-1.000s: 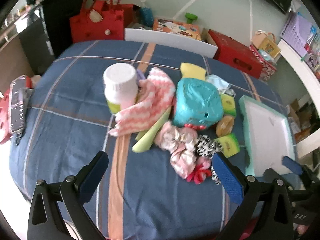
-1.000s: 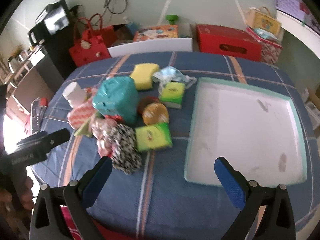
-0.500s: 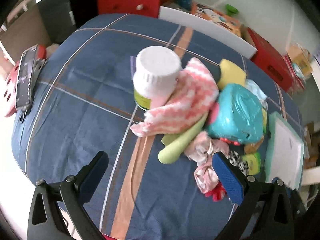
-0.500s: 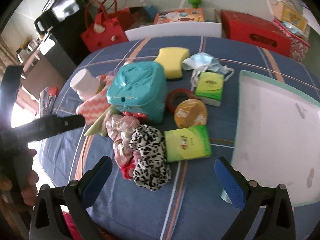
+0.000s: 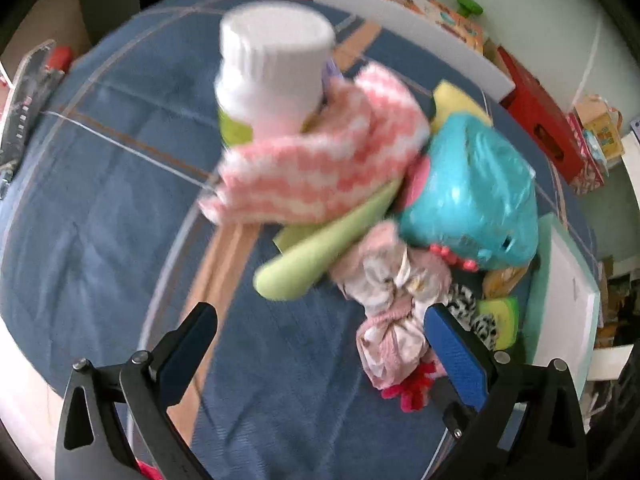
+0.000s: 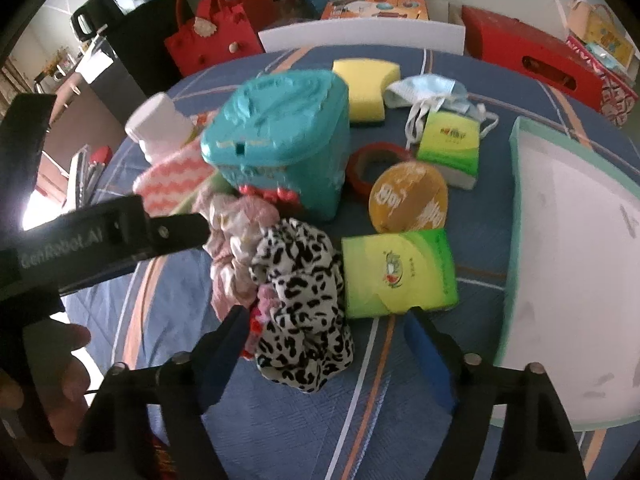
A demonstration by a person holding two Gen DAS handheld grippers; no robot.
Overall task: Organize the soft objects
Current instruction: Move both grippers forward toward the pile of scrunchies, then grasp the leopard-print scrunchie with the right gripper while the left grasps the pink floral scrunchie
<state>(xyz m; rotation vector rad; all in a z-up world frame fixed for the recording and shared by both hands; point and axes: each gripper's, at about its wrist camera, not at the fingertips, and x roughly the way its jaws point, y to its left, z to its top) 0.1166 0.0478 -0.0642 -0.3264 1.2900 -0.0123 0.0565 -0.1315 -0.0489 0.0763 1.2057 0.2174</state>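
Lying bare, white tray, teal tub lidded

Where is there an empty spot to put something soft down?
The white tray with the teal rim is bare inside. The blue cloth left of the white bottle is also free. The middle is crowded: teal tub, leopard scrunchie, tissue packs and sponge all bunch together.

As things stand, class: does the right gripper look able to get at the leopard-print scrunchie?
Probably yes. The right gripper is open, its jaws having just been closing, with the leopard-print scrunchie lying uncovered between its fingers; only the pink scrunchie crowds it on one side.
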